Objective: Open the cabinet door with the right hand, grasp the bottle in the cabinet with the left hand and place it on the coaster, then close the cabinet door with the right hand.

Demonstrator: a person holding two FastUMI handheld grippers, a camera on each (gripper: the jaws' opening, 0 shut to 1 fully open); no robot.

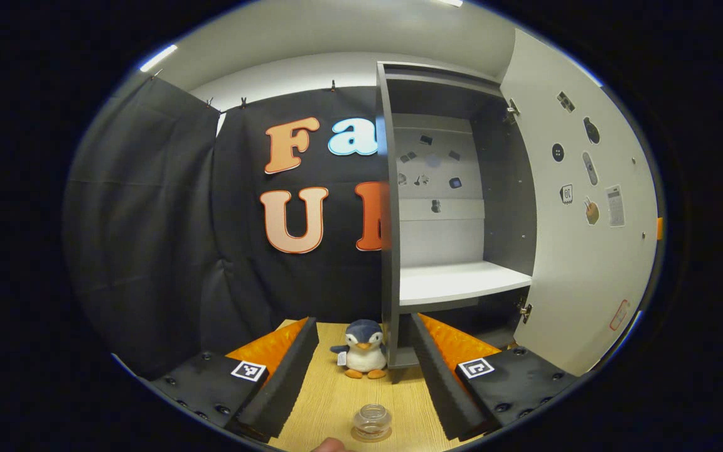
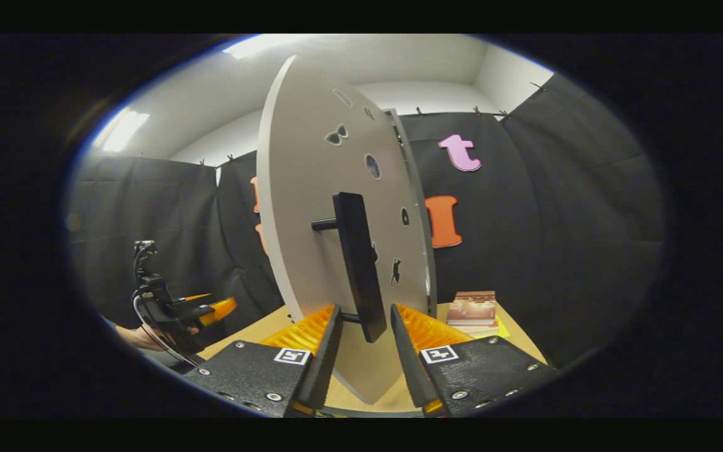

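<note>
Cabinet (image 1: 449,188): tall grey box with flat rigid panels and a white shelf inside, standing on the wood-grain table (image 1: 336,389). Its door (image 1: 578,207) is swung wide open, a smooth pale slab with small stickers. In the right gripper view the door's dark bar handle (image 2: 358,263) sits between the right tongs (image 2: 366,326), which look moderately spread; cannot tell if either finger touches it. Handle looks stiff and squared, good to pinch low on the bar for the closing push.

Left tongs (image 1: 364,351) are spread wide and empty, hanging over the table. Plush penguin (image 1: 363,356) sits soft and fuzzy by the cabinet foot. The bottle (image 1: 371,422) looks like a small clear jar, standing on the table near the bottom edge between the fingers, out of the cabinet; coaster not discernible. Probably light, hard, slippery and maybe breakable, so grip across the round body, gently. A small stack of books (image 2: 472,309) lies beyond the door.
</note>
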